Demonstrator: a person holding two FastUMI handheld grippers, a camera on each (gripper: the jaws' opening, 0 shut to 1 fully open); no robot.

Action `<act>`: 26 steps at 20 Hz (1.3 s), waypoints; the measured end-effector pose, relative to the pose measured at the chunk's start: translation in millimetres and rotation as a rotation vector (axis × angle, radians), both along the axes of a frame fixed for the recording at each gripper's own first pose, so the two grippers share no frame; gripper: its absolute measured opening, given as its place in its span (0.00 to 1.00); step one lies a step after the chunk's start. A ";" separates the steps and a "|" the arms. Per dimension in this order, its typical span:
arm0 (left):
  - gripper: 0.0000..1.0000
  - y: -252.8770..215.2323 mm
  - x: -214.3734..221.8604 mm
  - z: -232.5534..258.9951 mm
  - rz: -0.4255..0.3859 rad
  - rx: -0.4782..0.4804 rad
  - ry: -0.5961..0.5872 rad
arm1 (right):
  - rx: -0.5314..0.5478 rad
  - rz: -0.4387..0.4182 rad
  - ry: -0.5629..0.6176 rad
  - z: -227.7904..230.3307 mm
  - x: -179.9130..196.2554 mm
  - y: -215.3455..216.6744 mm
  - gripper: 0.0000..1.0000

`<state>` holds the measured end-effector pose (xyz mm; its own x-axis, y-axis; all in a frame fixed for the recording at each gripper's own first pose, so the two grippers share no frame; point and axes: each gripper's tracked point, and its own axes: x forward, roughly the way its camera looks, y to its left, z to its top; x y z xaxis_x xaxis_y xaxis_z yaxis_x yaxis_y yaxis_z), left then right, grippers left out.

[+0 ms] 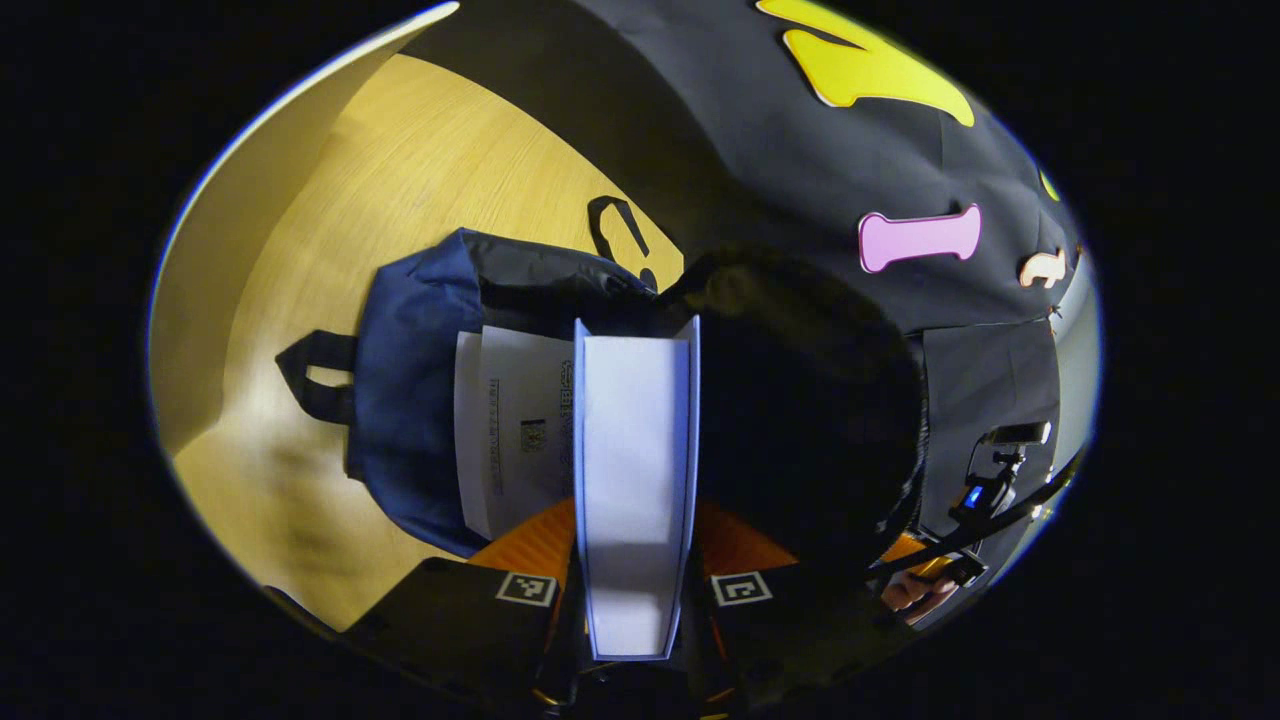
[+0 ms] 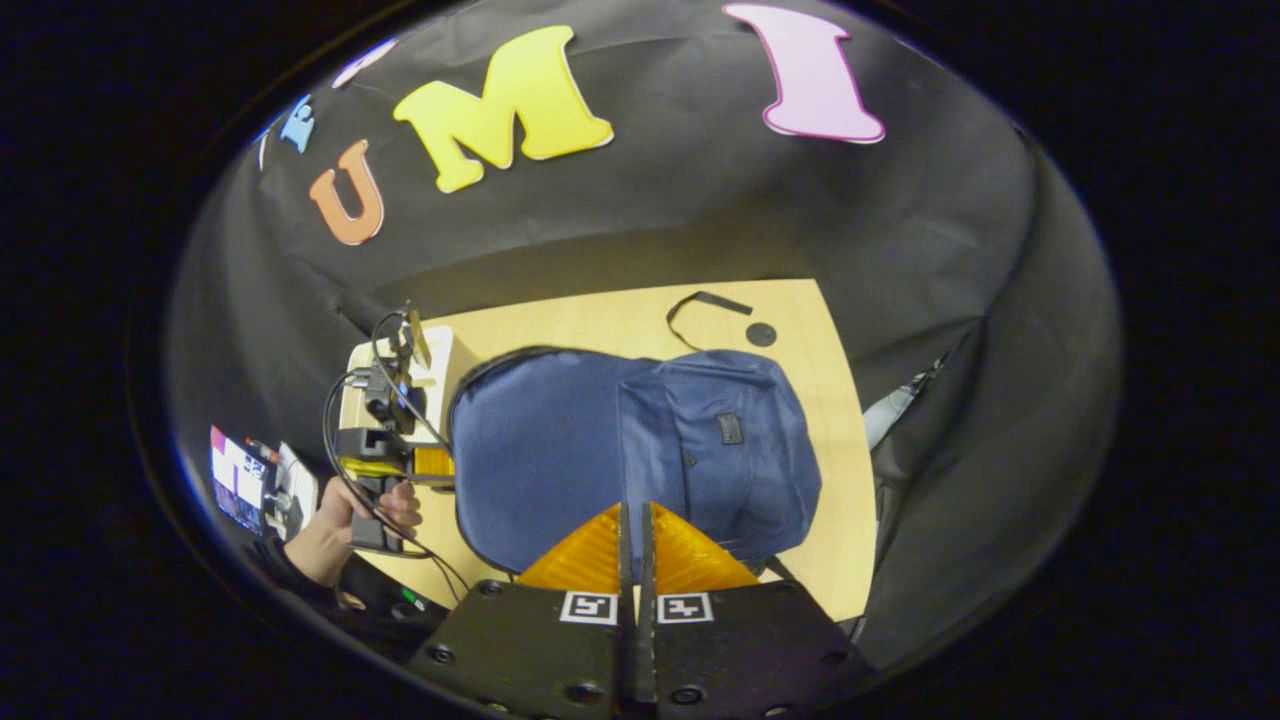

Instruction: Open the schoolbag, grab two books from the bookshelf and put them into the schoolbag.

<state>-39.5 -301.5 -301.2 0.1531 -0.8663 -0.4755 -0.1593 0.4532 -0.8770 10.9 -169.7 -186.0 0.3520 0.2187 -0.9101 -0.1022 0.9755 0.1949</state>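
left gripper [image 1: 634, 560] pinches a thin white book [image 1: 634, 470] edge-on between both fingers, above the open navy fabric schoolbag [image 1: 415, 400], where another white book [image 1: 515, 420] lies. right gripper [image 2: 634, 545] hovers pressed closed, empty, over the bag on the wooden table [image 2: 600, 315].

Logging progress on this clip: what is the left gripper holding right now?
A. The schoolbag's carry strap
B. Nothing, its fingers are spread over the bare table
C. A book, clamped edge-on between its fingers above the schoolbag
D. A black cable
C: in the left gripper view the left gripper has both fingers pressed on a white book, its edge facing the camera, over the blue schoolbag, where another book already lies.
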 end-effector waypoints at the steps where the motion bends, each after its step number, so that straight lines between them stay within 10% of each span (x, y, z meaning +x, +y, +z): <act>1: 0.42 -5.5 -1.0 -3.1 0.006 -0.017 0.005 | 0.004 0.012 0.008 -2.0 -1.9 3.2 0.00; 11: 0.44 -43.2 0.5 -34.4 -0.009 -0.093 0.052 | -0.022 0.035 0.020 -4.7 -3.2 4.2 0.00; 18: 0.82 -22.9 -4.7 -71.6 -0.099 0.171 0.097 | 0.004 0.004 0.037 -12.0 -4.7 9.9 0.00; 26: 0.88 10.4 -1.0 -75.7 -0.144 0.384 0.069 | -0.034 -0.051 0.041 -26.0 -7.9 12.8 0.01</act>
